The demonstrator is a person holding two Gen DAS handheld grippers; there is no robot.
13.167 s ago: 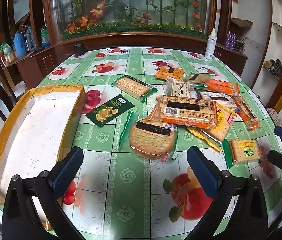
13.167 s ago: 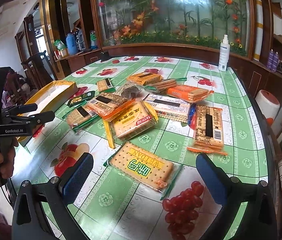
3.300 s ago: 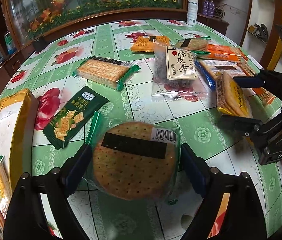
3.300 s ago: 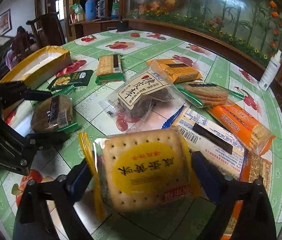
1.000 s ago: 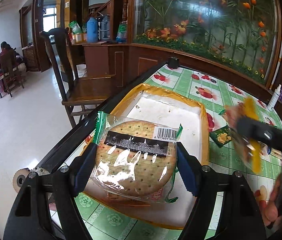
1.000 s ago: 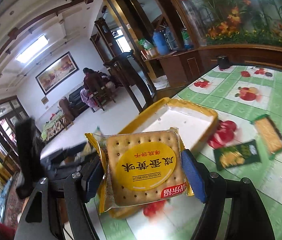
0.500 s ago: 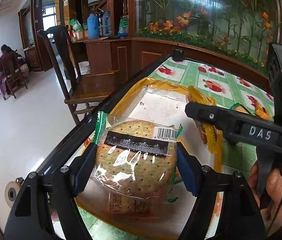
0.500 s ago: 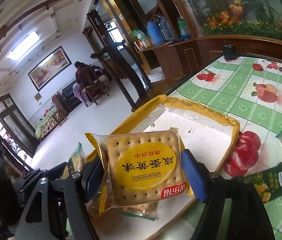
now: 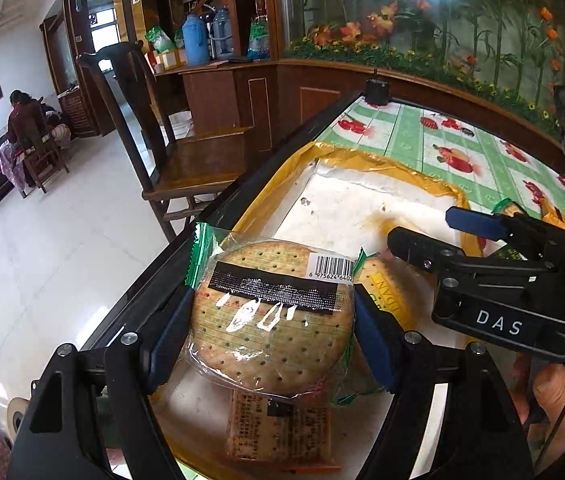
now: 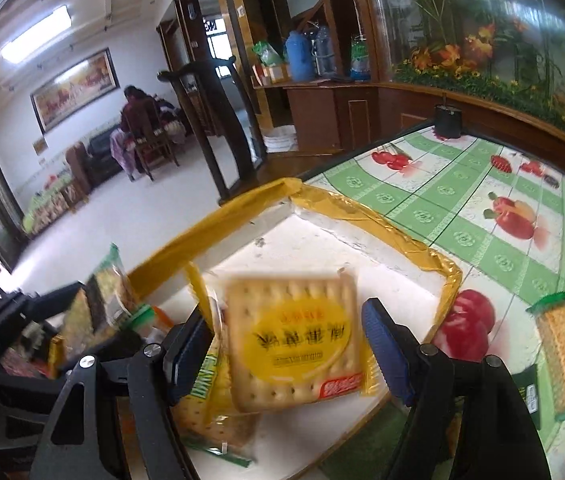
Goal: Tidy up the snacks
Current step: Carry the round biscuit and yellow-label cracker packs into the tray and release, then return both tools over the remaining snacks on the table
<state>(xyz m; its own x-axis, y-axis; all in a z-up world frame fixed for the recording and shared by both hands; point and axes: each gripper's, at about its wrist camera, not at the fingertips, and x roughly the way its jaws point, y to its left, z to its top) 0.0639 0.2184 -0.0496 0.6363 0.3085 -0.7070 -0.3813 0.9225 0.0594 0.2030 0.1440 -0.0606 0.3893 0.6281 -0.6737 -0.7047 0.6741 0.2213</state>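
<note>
1. My left gripper (image 9: 272, 320) is clamped on the round cracker pack (image 9: 270, 300), one pad on each side, held above the near end of the tray (image 9: 362, 160).
2. My right gripper (image 10: 282, 344) stands with its jaws apart. The yellow biscuit pack (image 10: 294, 332) between them is smeared while the fingers are sharp, and its print reads upside down. I judge it loose and dropping into the tray, not pinched.
3. The two tools are close together over the same corner. If I swing either sideways, the fingers may knock together and jolt the round pack out of my grip.
4. The tray lies along the table edge (image 9: 202, 220), with the chair (image 9: 186, 160) and bare floor beyond. If I let go too far to that side, the round pack may clip the taped rim and go over.
5. The WEIDAN pack (image 9: 386, 292) and an orange pack (image 9: 278, 428) already lie under my left tool. A pack landing on them could slide off or sit tilted, and pressing down may crack the biscuits.
6. The free room is ahead, where the tray's white floor is bare up to its far rim. On the other side the table (image 10: 462, 184) is open, apart from a green-ended cracker pack (image 10: 562, 344) beside the tray.
</note>
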